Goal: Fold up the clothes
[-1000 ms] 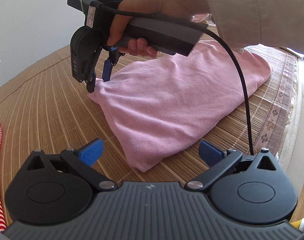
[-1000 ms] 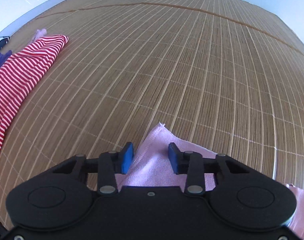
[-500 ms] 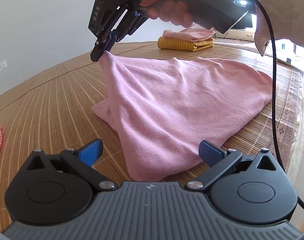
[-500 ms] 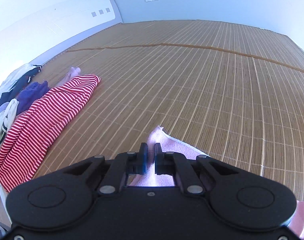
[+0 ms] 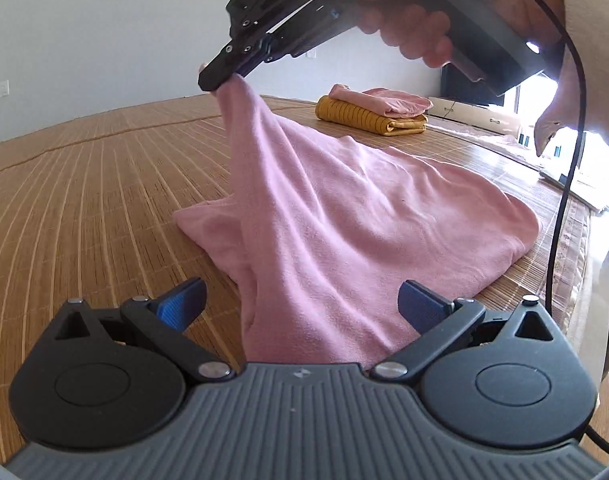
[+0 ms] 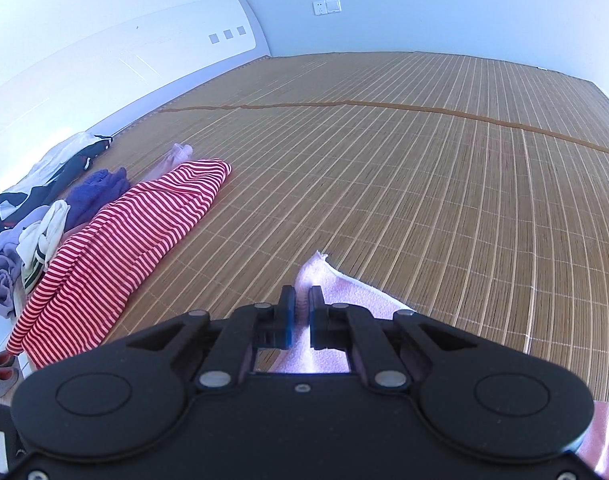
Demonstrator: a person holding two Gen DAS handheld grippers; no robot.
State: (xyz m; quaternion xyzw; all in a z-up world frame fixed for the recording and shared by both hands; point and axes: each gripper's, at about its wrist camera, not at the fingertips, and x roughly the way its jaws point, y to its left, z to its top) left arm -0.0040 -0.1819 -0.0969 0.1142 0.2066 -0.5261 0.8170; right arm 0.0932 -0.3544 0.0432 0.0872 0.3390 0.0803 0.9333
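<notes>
Progress, left to right:

- Far left in the right wrist view: loose heap of clothes (image 6: 44, 200) against the wall, not folded. Just beside it a red striped garment (image 6: 136, 240) lies spread out on the bamboo mat (image 6: 424, 180). Judgement: these are left to do.
- Centre: pink garment (image 5: 364, 216) is mid-fold. One corner is lifted off the mat, the rest lies flat, with a layer showing underneath at its left edge, so it looks at least partly doubled over. How many folds it has, I can't tell.
- Back right in the left wrist view: finished-looking stack, a folded pink piece on a folded yellow garment (image 5: 368, 118). Judgement: a couple of items done, one in hand, several left.

Garment relative to the tools:

- Left hand-held gripper (image 5: 300, 304): blue fingers wide apart, holding nothing. The near edge of the pink garment sits between and just ahead of them; whether it touches the fingers, can't tell.
- Right hand-held gripper (image 6: 300, 312): fingers together, clamped on the pink corner, whose tip pokes out ahead of the pads. Seen from the left wrist it's up in the air at upper left, held by the person's hand (image 5: 416, 28), cloth draping from it down to the mat.
</notes>
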